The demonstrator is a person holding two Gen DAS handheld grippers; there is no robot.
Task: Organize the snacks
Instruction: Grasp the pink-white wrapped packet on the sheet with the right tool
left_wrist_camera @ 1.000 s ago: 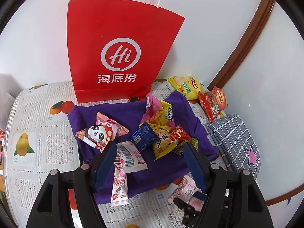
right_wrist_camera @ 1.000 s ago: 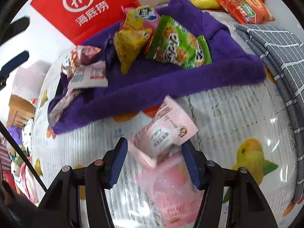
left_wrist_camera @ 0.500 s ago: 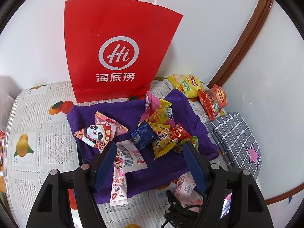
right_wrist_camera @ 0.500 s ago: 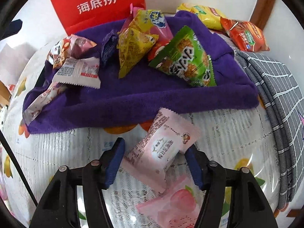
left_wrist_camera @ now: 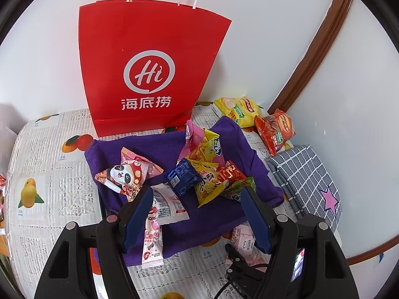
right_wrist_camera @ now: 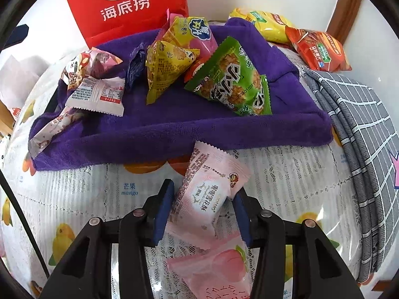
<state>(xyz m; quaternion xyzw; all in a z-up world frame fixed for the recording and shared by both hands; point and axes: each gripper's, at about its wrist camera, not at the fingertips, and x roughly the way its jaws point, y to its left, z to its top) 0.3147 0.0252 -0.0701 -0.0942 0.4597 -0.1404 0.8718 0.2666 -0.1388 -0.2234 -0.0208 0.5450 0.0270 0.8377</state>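
Your right hand-held gripper (right_wrist_camera: 202,208) has just been closing and now pinches the pale pink snack packet (right_wrist_camera: 208,196) lying on the table (right_wrist_camera: 286,174) just before the purple towel's (right_wrist_camera: 174,137) near edge. A second pink packet (right_wrist_camera: 219,266) lies beneath it. Your left hand-held gripper (left_wrist_camera: 197,214) hangs open over the towel.

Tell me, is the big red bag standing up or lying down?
Standing up. The red paper bag sits on its base behind the purple towel, its white string handles at the top.

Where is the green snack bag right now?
In the right wrist view, the green snack bag lies on the purple towel, toward its right side, just right of the yellow triangle-shaped pack.
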